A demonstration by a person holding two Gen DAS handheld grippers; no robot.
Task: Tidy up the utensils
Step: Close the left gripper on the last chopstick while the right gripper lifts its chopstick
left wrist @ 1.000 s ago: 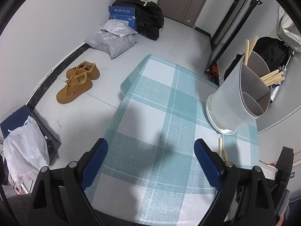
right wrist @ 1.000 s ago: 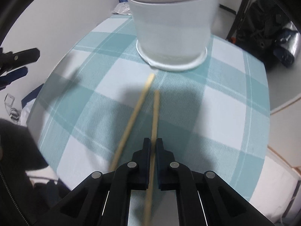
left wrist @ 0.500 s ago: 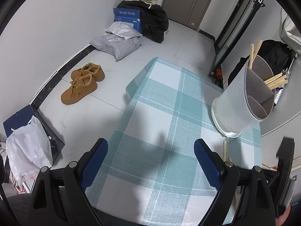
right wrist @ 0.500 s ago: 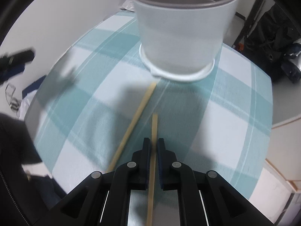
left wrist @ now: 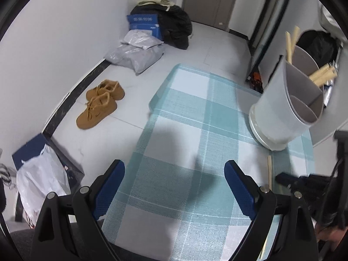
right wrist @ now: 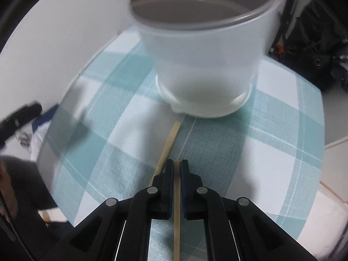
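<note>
Wooden chopsticks, two on cloth, one holder, one clamped

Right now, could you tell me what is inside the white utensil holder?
Wooden chopsticks stand in the utensil holder's far compartments; the near compartment looks empty, though its bottom is hidden.

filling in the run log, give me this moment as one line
right gripper: shut on chopstick | left gripper: open, empty | second chopstick: lying on tablecloth | holder: upright, ahead
</note>
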